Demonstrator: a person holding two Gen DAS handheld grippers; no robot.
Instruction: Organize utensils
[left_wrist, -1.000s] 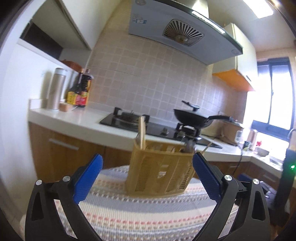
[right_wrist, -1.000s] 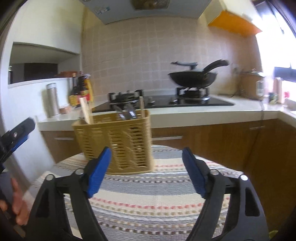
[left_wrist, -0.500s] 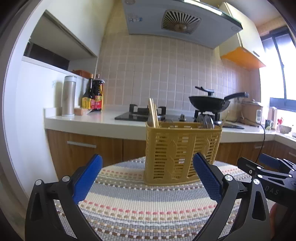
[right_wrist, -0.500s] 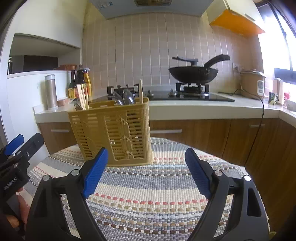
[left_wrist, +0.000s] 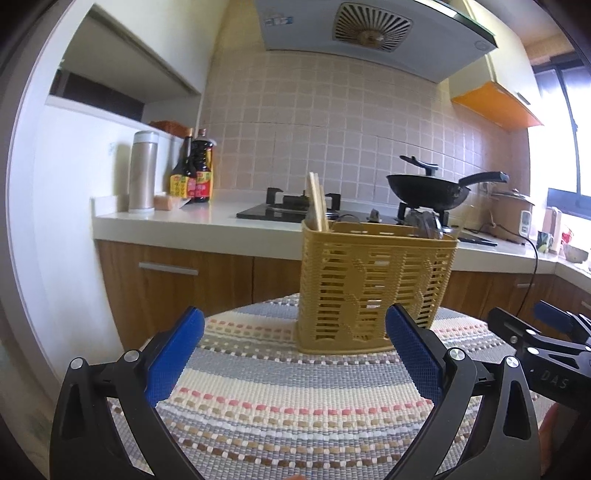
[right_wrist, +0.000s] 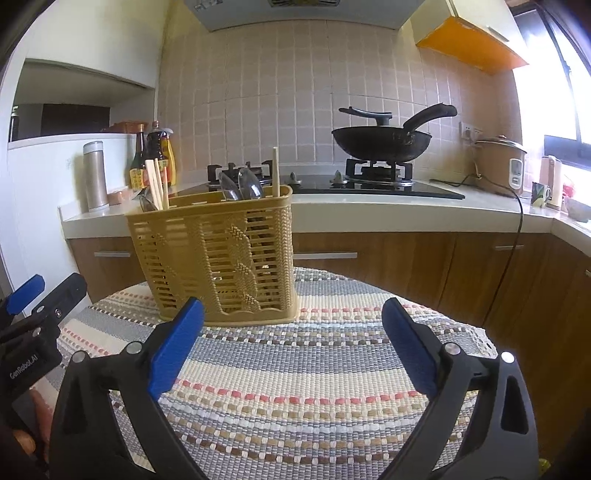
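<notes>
A yellow slotted utensil basket (left_wrist: 373, 284) stands upright on a round table with a striped woven mat (left_wrist: 288, 398); it also shows in the right wrist view (right_wrist: 218, 258). Wooden chopsticks (right_wrist: 157, 188) stick up at its left end, metal spoons (right_wrist: 240, 186) in the middle and one more chopstick (right_wrist: 275, 171) at its right end. My left gripper (left_wrist: 295, 354) is open and empty, just in front of the basket. My right gripper (right_wrist: 291, 347) is open and empty, in front of the basket to its right. Each gripper shows at the edge of the other's view.
Behind the table runs a kitchen counter (left_wrist: 192, 218) with wooden cabinets, a gas hob, a black wok (right_wrist: 380, 138), a steel flask (left_wrist: 142, 171), sauce bottles (left_wrist: 195, 173) and a rice cooker (right_wrist: 498, 162). A range hood (left_wrist: 369, 33) hangs above.
Both grippers have levelled and drawn back a little from the basket; the left view has swung so the basket stands upright. Both stay open and empty.
</notes>
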